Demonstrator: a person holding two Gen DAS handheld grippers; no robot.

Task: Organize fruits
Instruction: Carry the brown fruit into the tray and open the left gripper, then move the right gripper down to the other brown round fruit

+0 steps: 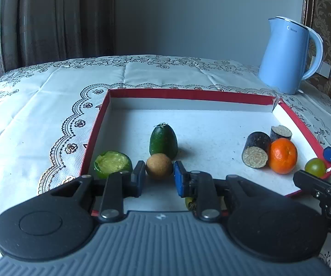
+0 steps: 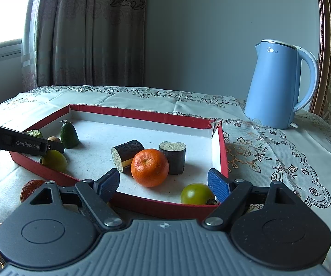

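The brown fruit [image 1: 159, 166], just before the avocado [image 1: 163, 140], sits between the left gripper's [image 1: 159, 179] narrowly parted pads, so close gently, centred.

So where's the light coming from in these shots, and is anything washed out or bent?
Right wrist view: window at upper left blown out white. Left wrist view: tablecloth glares at left, so the light is from the left. Both views: fisheye curves the table edge and tray rim; kettle stays sharp.

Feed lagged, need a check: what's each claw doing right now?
Left claw: open, holding nothing; the small brown fruit sits just past its fingertips.
Right claw: wide open, empty, by the tray's near edge.
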